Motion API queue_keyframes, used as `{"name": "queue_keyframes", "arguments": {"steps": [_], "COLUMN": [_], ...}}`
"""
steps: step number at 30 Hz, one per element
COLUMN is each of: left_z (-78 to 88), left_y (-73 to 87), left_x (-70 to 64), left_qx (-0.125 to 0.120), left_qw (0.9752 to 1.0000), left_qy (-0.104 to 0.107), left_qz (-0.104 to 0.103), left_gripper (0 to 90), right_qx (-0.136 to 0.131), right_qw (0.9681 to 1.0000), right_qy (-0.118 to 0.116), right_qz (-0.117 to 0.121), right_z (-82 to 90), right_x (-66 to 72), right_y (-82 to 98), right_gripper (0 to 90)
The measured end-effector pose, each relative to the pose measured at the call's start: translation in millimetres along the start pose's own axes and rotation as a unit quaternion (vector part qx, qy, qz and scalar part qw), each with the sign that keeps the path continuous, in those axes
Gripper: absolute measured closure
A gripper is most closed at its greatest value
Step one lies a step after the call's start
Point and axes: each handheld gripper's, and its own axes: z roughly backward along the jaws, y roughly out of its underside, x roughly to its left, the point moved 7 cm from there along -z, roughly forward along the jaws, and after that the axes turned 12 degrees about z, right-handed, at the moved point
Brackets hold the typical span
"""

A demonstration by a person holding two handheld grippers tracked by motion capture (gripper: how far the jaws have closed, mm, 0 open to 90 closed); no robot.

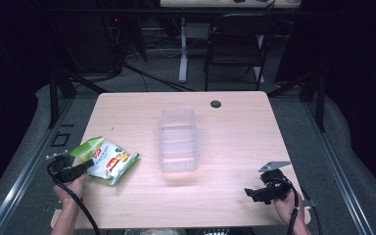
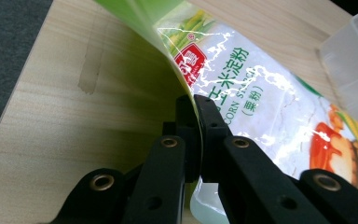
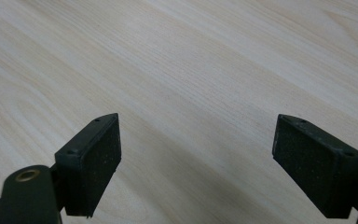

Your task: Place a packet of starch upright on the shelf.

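Note:
A green and white corn starch bag (image 1: 106, 160) lies at the table's left side, its near-left edge lifted. My left gripper (image 1: 82, 168) is shut on that edge. In the left gripper view the two black jaws pinch the bag (image 2: 261, 98) between them at the gripper's tips (image 2: 197, 105). A clear plastic bin (image 1: 177, 140) stands in the middle of the table; its corner (image 2: 354, 60) shows at the right of the left gripper view. My right gripper (image 1: 254, 193) rests low at the table's near right, jaws wide apart over bare wood (image 3: 198, 135), nothing between them.
The light wooden table (image 1: 235, 142) has a round black grommet (image 1: 216, 104) near its far edge. A black chair (image 1: 235, 46) and a desk leg (image 1: 182, 49) stand on the floor beyond the table.

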Motion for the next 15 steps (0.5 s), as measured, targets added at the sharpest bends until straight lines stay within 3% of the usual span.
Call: {"name": "queue_keyframes", "arguments": {"steps": [8, 10, 15], "left_z": [5.7, 8.4, 13.3], "left_y": [-4.7, -5.5, -7.3], "left_x": [-8.2, -12.9, -20.0], "left_qx": [-0.025, -0.031, -0.040], "left_qw": [0.9995, 0.9991, 0.9983], "left_qy": [0.014, 0.017, 0.027], "left_qz": [-0.009, -0.023, -0.032], "left_gripper": [89.5, 89.5, 89.5], "right_qx": [0.000, 0.001, -0.001], "right_qw": [1.0000, 1.0000, 1.0000], "right_qy": [0.000, 0.000, 0.000], "right_qz": [0.000, 0.001, 0.001], "right_z": [-1.1, 0.0, 0.6], "right_x": [0.1, -0.5, -0.4], "right_y": [-0.2, 0.6, 0.2], "right_gripper": [15.0, 15.0, 15.0]}}
